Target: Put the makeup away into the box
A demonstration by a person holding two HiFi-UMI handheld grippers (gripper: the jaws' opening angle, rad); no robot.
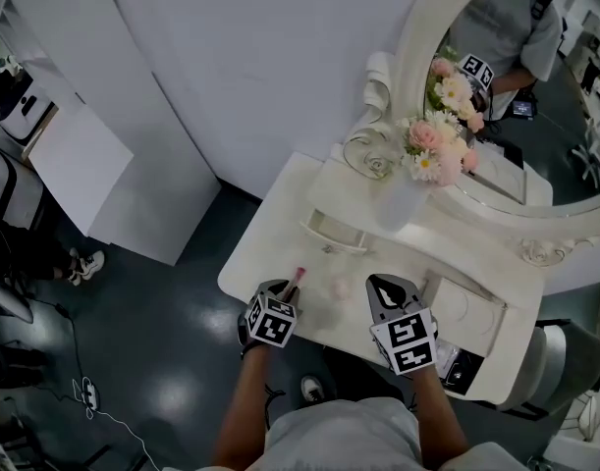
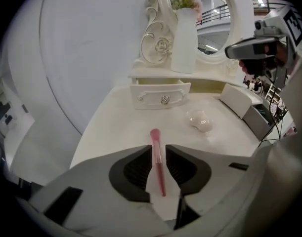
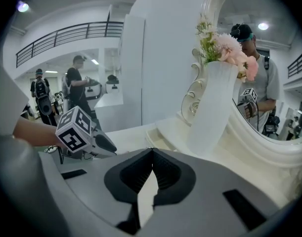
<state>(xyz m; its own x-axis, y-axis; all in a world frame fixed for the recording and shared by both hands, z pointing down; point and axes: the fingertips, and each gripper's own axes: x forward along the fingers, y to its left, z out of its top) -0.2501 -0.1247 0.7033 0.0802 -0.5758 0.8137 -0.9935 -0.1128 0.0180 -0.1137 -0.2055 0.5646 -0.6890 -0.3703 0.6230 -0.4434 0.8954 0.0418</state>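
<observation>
1. My left gripper (image 1: 283,290) is low over the front edge of the white dressing table (image 1: 270,234). Its jaws stand apart, and a pink makeup brush (image 2: 158,164) lies flat on the tabletop between them, bristles pointing away. The pads do not press on the brush.
2. My right gripper (image 3: 151,151) hangs above the table to the right of the left one. Its jaws are closed tip to tip with nothing between them.
3. A pale pink sponge (image 2: 200,121) rests on the tabletop between the two grippers, near the brush but not touching it.
4. The white box (image 1: 471,312) sits at the table's right end, well apart from the brush.
5. At the back, a small drawer (image 2: 160,94) stands pulled out, beside a white vase (image 2: 184,41) of flowers in front of the oval mirror (image 1: 516,86).
</observation>
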